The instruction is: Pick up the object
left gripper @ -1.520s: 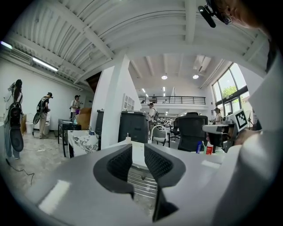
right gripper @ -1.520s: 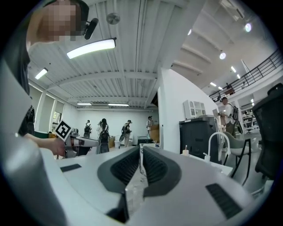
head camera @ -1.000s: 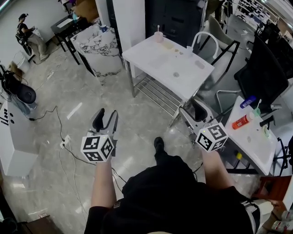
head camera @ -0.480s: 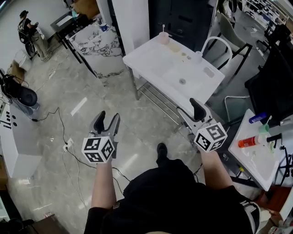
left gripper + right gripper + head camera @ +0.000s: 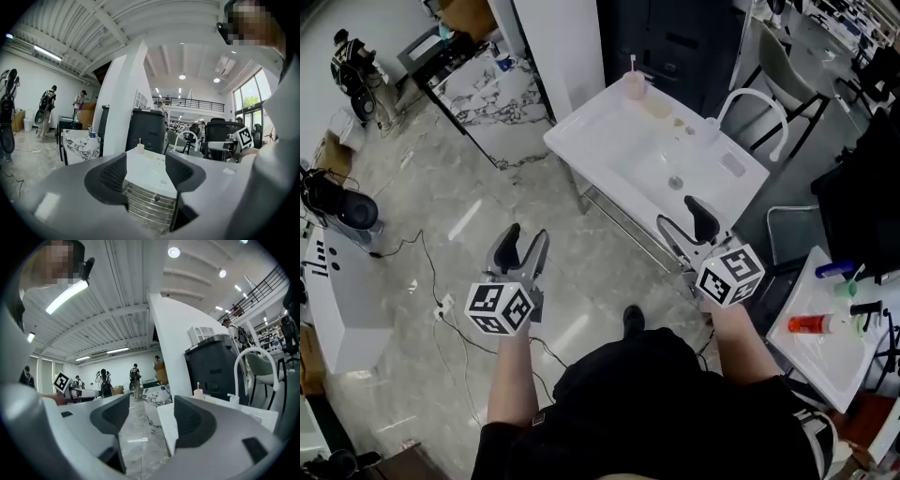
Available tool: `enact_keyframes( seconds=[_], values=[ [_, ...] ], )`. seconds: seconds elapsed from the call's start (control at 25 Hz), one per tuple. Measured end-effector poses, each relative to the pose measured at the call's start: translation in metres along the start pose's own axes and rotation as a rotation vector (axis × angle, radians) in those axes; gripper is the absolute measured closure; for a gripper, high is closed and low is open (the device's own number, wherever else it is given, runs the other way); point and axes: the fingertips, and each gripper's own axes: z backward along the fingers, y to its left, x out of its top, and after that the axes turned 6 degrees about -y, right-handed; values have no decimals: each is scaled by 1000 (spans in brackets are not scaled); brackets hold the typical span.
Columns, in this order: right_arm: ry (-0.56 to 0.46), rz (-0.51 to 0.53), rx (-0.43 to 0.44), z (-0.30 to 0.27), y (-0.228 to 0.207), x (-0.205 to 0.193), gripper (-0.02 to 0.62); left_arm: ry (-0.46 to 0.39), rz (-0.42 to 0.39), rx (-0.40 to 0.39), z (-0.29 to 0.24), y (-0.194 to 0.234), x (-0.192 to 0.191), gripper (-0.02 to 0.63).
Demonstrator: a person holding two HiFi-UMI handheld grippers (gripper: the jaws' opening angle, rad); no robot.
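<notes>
Left claw (image 5: pixel 525 240) and right claw (image 5: pixel 680 214) are held wide apart, empty; the white table (image 5: pixel 609 131) ahead is now seen closer than before.

Open marble floor (image 5: pixel 450 202) ahead of left gripper (image 5: pixel 525 240), one cable (image 5: pixel 427 266) trailing across it. White table (image 5: pixel 609 141) stands just before right gripper (image 5: pixel 686 223); chair (image 5: pixel 753 90) beyond its far edge.

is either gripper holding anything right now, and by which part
Nothing is held: the left gripper and the right gripper both have their jaws open and empty.
</notes>
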Motion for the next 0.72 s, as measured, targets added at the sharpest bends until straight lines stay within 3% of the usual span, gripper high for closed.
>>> enact_keyframes(
  seconds=[0.44, 0.72],
  values=[
    [-63, 34, -7, -12, -56, 39, 330, -12, -95, -21, -74, -20, 30, 380],
    [-17, 4, -26, -32, -74, 20, 330, 25, -47, -40, -118, -1, 20, 393]
  ],
)
